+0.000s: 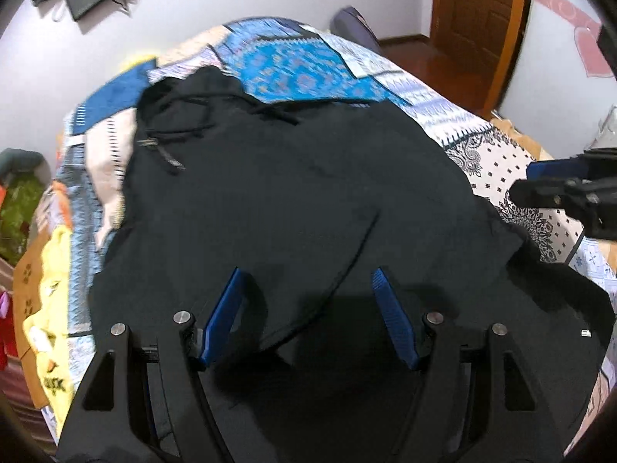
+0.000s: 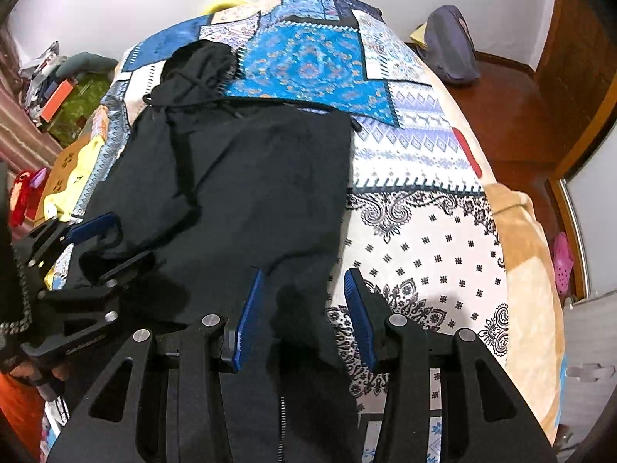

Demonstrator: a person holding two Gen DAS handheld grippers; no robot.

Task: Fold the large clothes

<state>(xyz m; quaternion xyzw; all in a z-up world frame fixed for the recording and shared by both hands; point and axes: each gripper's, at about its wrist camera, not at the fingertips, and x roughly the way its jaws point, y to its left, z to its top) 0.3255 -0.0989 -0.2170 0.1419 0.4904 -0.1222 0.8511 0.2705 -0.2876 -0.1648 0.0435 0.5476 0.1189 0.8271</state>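
Note:
A black hooded jacket (image 1: 289,193) lies spread on the patterned bedspread (image 1: 308,65), hood (image 2: 200,65) toward the far end and drawstrings loose. My left gripper (image 1: 306,272) hovers open over its near part, with nothing between the blue pads (image 1: 221,320). From the right wrist view the left gripper (image 2: 131,239) is over the jacket's (image 2: 250,177) left edge. My right gripper (image 2: 304,272) stands open above the jacket's near right edge; black cloth lies under the gap, and the pads (image 2: 248,320) do not press it. In the left wrist view the right gripper (image 1: 520,181) enters from the right.
The bedspread (image 2: 424,231) is bare to the right of the jacket. A yellow garment (image 1: 50,308) lies at the bed's left edge. A grey backpack (image 2: 451,46) sits on the wooden floor beyond the bed. A wooden door (image 1: 474,11) and pink sandals (image 2: 563,262) are at the right.

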